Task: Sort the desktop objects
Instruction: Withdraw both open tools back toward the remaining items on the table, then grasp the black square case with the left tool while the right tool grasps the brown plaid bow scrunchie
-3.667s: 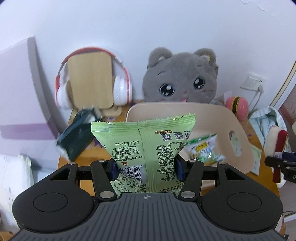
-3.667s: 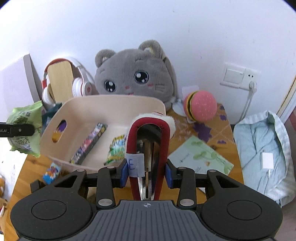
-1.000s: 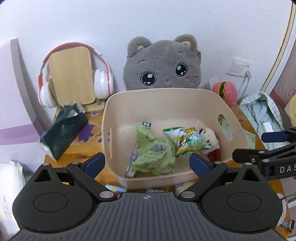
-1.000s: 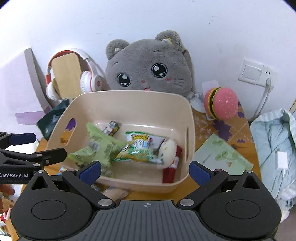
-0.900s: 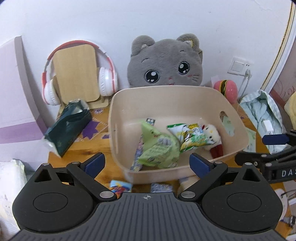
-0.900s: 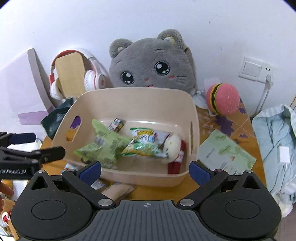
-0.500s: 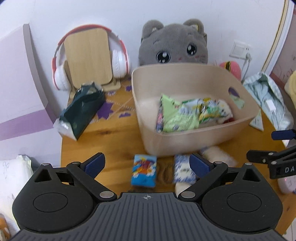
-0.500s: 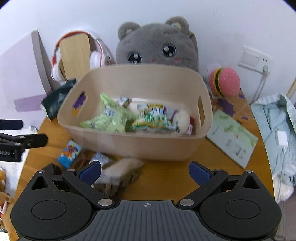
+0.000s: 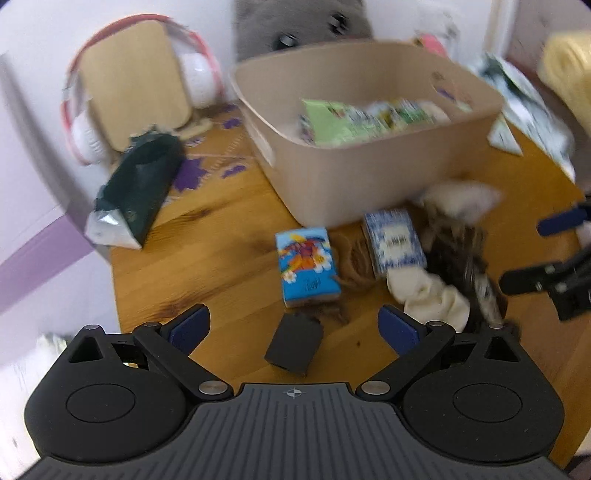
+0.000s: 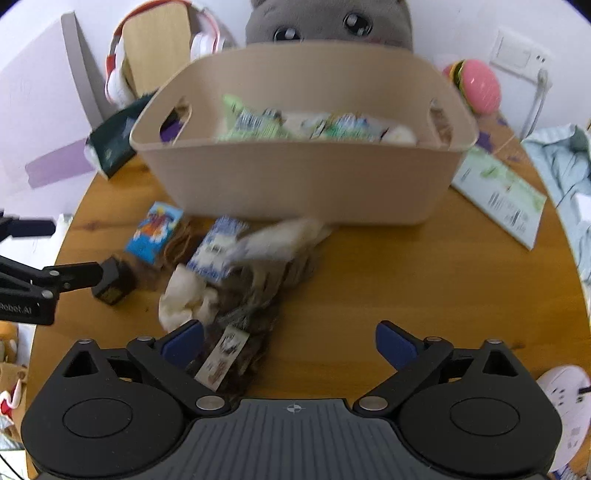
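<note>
A beige bin (image 9: 369,162) (image 10: 303,184) on the wooden table holds green snack bags (image 10: 255,123) and a small plush. In front of it lie a blue cartoon packet (image 9: 306,267) (image 10: 155,230), a blue-white packet (image 9: 393,242) (image 10: 216,247), a small black box (image 9: 293,343) (image 10: 112,282), white socks (image 9: 430,299) (image 10: 183,295) and a brown patterned cloth (image 10: 243,325). My left gripper (image 9: 293,328) is open and empty, just above the black box. My right gripper (image 10: 290,341) is open and empty, over the cloth and bare table.
A dark green pouch (image 9: 140,184) lies left of the bin. Headphones on a wooden stand (image 9: 136,81) and a grey cat plush (image 10: 328,26) stand at the back. A burger toy (image 10: 478,86), a green booklet (image 10: 498,195) and a striped cloth (image 10: 565,166) are at the right.
Both grippers have let go of their items into the bin, opened, and pulled back and down toward the table's front. The loose items before the bin have come into view.
</note>
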